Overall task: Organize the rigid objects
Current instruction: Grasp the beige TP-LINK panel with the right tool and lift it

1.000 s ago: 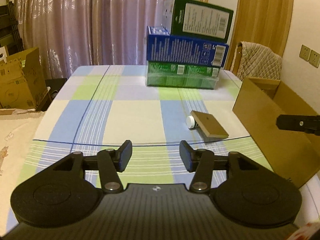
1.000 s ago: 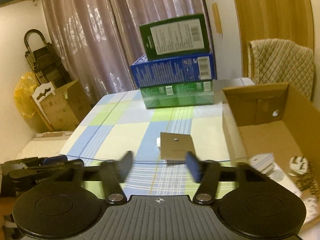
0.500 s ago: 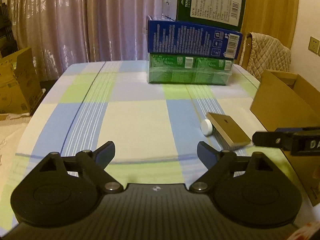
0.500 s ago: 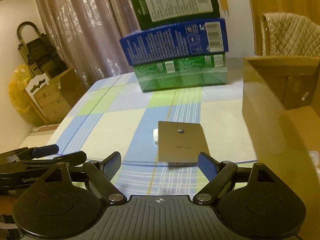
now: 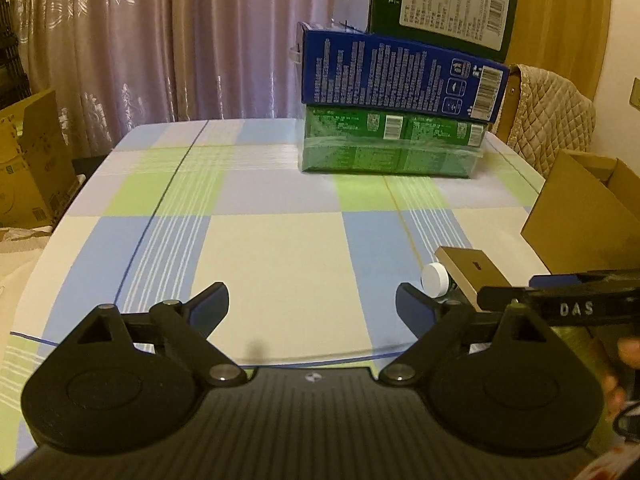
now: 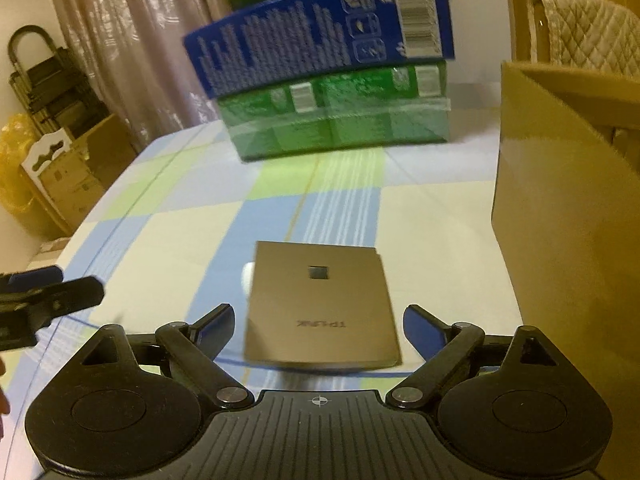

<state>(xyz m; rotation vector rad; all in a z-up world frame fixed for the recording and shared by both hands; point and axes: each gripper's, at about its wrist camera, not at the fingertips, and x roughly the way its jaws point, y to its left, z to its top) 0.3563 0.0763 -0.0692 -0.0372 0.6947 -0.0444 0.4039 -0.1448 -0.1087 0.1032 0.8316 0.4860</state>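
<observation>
Between the spread right tongs (image 6: 318,326) lies a flat TP-LINK box (image 6: 320,304); the left tongs (image 5: 312,306) gape too.

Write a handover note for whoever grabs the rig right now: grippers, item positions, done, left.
Left gripper: open, empty, over bare tablecloth.
Right gripper: open, jaws either side of the flat grey TP-LINK box, not gripping.
Box lies flat on the cloth, a white round piece at its left edge. Open cardboard box stands right of it.
Done: approach only. Left: close on the grey box, lift and place it; then the white piece.
</observation>
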